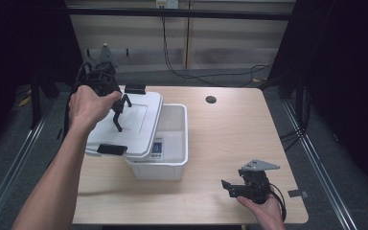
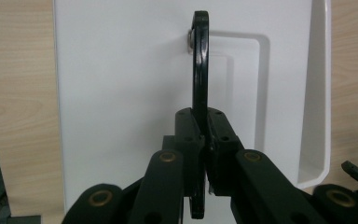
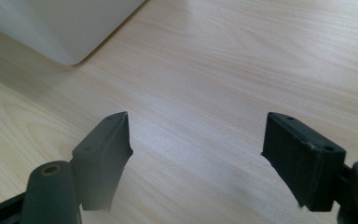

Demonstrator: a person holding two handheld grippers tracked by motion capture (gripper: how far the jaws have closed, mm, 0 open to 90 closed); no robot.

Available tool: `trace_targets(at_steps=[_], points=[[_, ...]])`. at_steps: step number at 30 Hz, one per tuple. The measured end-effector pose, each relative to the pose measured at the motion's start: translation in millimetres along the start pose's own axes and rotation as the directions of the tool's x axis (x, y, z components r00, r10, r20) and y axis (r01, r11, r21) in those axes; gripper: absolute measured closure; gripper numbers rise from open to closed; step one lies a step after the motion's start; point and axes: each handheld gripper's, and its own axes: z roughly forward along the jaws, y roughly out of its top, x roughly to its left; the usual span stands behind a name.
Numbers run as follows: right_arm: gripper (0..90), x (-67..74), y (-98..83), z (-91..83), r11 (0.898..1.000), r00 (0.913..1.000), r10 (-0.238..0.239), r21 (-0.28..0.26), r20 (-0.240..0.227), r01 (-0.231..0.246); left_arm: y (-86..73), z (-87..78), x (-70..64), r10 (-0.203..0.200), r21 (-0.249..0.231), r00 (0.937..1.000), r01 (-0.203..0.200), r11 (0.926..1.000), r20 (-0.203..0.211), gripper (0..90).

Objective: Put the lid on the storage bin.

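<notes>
Left claw (image 2: pixel 206 154) clenched on lid (image 1: pixel 139 117)'s black handle (image 2: pixel 199 79): light, rigid plastic, may swing. Right claw (image 3: pixel 196 158) released, idle over counter (image 3: pixel 223 65).

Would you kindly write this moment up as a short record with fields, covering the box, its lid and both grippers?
work in hand: lid held over the box by its handle
left gripper: shut on the black handle
lid: white, black clips at two ends, tilted, covering the left part of the box
box: white, open at its right, on the table
right gripper: jaws open, nothing between them, held low over the table's near right part
</notes>
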Motion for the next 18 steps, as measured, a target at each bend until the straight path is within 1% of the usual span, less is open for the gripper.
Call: trace_targets(at_steps=[1, 3, 5, 9, 11, 12, 14, 15, 16, 17, 18], points=[[22.7, 0.0, 0.1, 0.1, 1.000, 1.0000, -0.001, 0.000, 0.000, 0.001, 0.1, 1.2, -0.8, -0.016, -0.006, 0.9999, 0.016, 0.9998, -0.003, 85.1], [22.7, 0.0, 0.1, 0.0, 1.000, 1.0000, -0.003, 0.002, 0.003, 0.003, 0.4, 3.2, -3.4, -0.024, -0.002, 0.9997, 0.024, 0.9997, -0.001, 85.1], [22.7, -0.2, 0.1, 0.0, 1.000, 1.0000, -0.006, 0.002, 0.003, 0.006, 0.4, 3.8, -5.9, -0.025, -0.011, 0.9994, 0.026, 0.9996, 0.023, 85.2], [22.8, -0.1, 0.2, 0.1, 1.000, 1.0000, -0.007, 0.004, 0.003, 0.007, 0.3, 6.6, -12.5, -0.046, -0.013, 0.9989, 0.046, 0.9989, 0.009, 85.2], [22.7, 0.2, 0.2, 0.0, 1.000, 1.0000, -0.008, 0.003, 0.001, 0.008, 0.1, 9.1, -16.4, -0.050, -0.016, 0.9987, 0.051, 0.9986, 0.003, 85.2], [22.7, 0.0, 0.2, 0.1, 1.000, 0.9999, -0.013, -0.001, 0.000, 0.013, 0.4, 8.9, -17.2, -0.047, -0.012, 0.9989, 0.047, 0.9988, 0.010, 85.2], [22.7, 0.1, 0.2, 0.0, 1.000, 1.0000, -0.008, 0.003, 0.001, 0.008, 0.8, 9.8, -22.1, -0.060, -0.017, 0.9982, 0.060, 0.9981, 0.010, 85.2], [22.8, -0.1, 0.3, 0.1, 1.000, 1.0000, -0.010, 0.003, 0.003, 0.010, 1.4, 10.3, -24.2, -0.049, -0.018, 0.9987, 0.050, 0.9986, 0.014, 85.2], [22.7, -0.1, 0.4, 0.1, 1.000, 0.9999, -0.010, 0.003, 0.002, 0.010, 1.8, 11.5, -26.7, -0.050, -0.021, 0.9987, 0.050, 0.9985, 0.012, 85.2], [22.7, 0.1, 0.4, 0.1, 1.000, 0.9999, -0.010, 0.003, 0.002, 0.010, 2.4, 11.5, -26.8, -0.043, -0.017, 0.9988, 0.043, 0.9989, 0.021, 85.2], [22.7, 0.4, 0.3, 0.0, 1.000, 0.9999, -0.010, 0.004, 0.001, 0.010, 2.4, 12.5, -28.7, -0.053, -0.024, 0.9984, 0.054, 0.9983, 0.022, 85.2]])
